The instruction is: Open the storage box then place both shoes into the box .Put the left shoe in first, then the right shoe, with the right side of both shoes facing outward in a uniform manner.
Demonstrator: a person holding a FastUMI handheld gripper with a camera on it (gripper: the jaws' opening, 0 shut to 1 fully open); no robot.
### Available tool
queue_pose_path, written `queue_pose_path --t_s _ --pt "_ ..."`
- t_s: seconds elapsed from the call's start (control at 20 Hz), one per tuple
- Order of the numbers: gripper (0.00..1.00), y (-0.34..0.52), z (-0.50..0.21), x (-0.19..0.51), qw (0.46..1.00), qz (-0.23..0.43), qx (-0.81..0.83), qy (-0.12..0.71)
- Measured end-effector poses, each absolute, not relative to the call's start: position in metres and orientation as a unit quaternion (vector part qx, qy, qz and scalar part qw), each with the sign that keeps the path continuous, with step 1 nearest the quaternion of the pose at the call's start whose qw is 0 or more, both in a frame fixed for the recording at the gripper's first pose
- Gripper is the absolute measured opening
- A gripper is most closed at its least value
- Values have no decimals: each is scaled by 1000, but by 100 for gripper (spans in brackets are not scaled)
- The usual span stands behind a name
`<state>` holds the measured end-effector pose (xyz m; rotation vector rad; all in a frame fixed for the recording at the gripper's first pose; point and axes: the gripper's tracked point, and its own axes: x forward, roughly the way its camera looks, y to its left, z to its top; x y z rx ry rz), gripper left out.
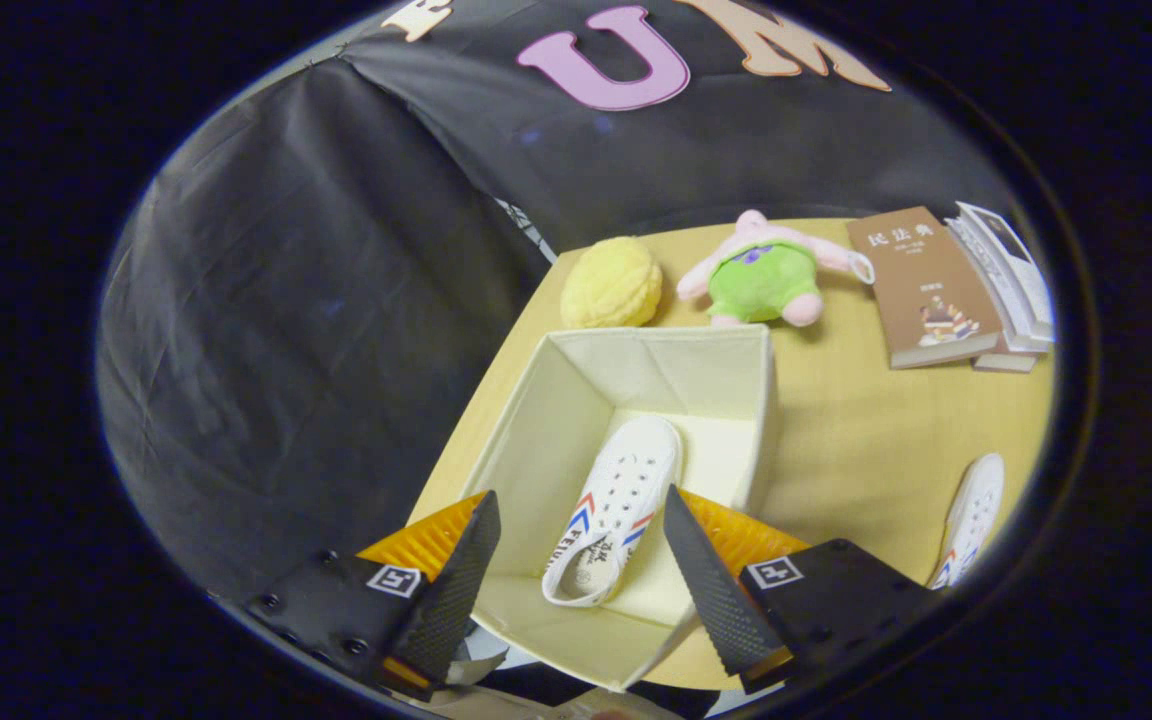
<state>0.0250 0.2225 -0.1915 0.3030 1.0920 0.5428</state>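
Already the cream fabric storage box (556, 420) stands open on the pale wooden table (866, 460), its top wide to the gripper (581, 560), whose two fingers hang spread apart above the near rim with nothing clamped between them. Inside, a white canvas shoe with red and blue stripes (616, 510) lies on the box floor, toe pointing toward the far wall and heel opening toward the fingers, which frame it from either side; it sits toward the right-hand wall, probably so room is left beside it for its mate. That mate, a second white canvas shoe with matching stripes (971, 520), rests on the table well to the right of the box, apart from it. By my reckoning the first placement is done and the released, open fingers suit a move across to fetch the other shoe. Beyond the box lie a yellow knobbly plush ball (611, 283), a green-and-pink plush toy (761, 272) and a brown-covered book (921, 290) leaning beside a white-spined stack of books (1006, 275), all clear of the working path.
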Motion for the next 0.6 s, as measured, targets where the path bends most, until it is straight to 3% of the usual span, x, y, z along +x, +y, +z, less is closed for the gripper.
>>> queue_pose_path --t_s 0.6 --pt "100 51 -194 40 859 167 51 481"
